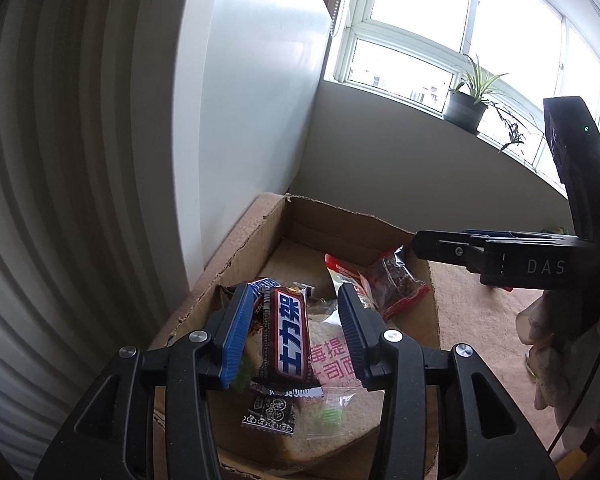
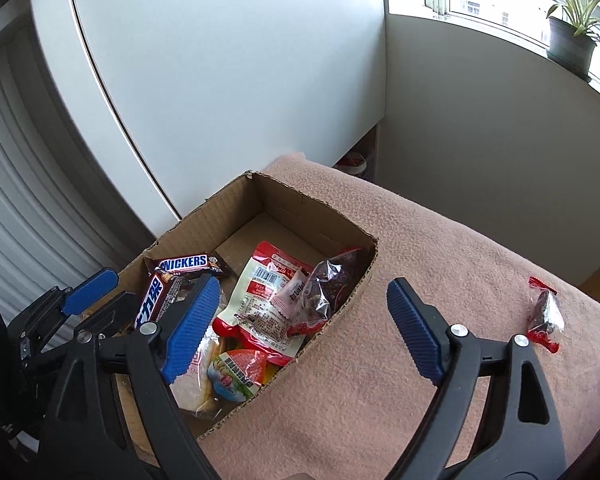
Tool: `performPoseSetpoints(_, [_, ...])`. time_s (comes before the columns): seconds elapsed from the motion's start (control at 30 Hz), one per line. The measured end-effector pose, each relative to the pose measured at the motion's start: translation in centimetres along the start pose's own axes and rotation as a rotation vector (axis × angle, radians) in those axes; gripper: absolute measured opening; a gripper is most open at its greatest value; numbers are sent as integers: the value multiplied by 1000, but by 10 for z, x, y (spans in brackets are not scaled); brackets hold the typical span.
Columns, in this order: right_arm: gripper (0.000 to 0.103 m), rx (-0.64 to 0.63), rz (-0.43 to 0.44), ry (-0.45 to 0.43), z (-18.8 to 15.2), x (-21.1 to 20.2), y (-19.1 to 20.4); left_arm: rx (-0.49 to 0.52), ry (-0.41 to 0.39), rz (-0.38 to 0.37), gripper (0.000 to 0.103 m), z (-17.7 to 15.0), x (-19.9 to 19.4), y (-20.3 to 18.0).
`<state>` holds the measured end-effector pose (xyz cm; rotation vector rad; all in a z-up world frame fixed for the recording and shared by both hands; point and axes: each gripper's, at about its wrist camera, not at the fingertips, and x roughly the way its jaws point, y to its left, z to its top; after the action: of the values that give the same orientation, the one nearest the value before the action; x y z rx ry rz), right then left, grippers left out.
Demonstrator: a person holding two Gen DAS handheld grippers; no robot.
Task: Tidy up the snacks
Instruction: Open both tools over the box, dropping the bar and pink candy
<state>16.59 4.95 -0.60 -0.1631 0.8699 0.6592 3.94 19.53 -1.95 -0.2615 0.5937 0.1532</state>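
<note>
Snacks fill the cardboard box on your pink blanket. Your left gripper stands spread around a chocolate bar; your right gripper gapes wide, empty.

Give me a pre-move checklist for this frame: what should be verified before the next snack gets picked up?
1. Right gripper empty, fingers wide apart: ok.
2. Left gripper let go of the Snickers bar: cannot tell; bar sits between its fingers, one finger close against it.
3. Cardboard box has room: ok, far end bare.
4. Snack remaining outside: ok, red-wrapped candy lies on the pink cloth.
5. Path to that candy free: ok, nothing between.
</note>
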Motion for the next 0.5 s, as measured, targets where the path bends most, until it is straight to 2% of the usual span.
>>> performPoseSetpoints(0.2, [88, 13, -74, 9, -19, -35, -39, 18, -27, -48, 43, -1, -13, -24])
performPoseSetpoints(0.5, [88, 99, -158, 22, -48, -90, -117, 95, -19, -151, 44, -10, -24, -87])
